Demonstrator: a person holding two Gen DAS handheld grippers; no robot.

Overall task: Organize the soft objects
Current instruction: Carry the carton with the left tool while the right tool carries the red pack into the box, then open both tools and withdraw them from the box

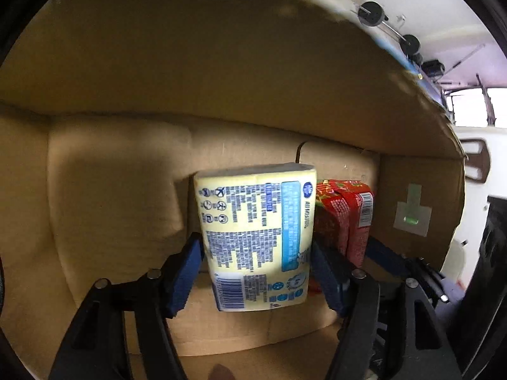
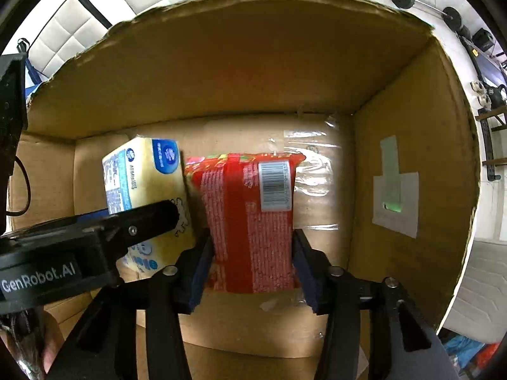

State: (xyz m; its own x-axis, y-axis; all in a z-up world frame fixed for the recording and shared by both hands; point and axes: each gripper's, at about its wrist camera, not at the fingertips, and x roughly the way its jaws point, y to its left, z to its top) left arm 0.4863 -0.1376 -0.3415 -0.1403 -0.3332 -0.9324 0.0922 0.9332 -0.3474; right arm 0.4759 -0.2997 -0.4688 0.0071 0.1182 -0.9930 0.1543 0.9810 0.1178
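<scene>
Both tools reach down into a cardboard box [image 2: 412, 101]. The left tool [image 1: 258, 272] straddles a yellow pack [image 1: 253, 237] standing on the box floor, its blue pads just beside the pack's sides; whether they press it I cannot tell. The right tool [image 2: 252, 266] likewise brackets a red pack [image 2: 253, 221], grip unclear. The packs stand side by side, touching, nearer the box's right wall.

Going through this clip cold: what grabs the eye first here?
Two bright packs standing side by side on the floor of a cardboard box: a pale yellow tissue pack between the left gripper fingers, and a red pack between the right gripper fingers. A taped patch marks the box's right wall.
</scene>
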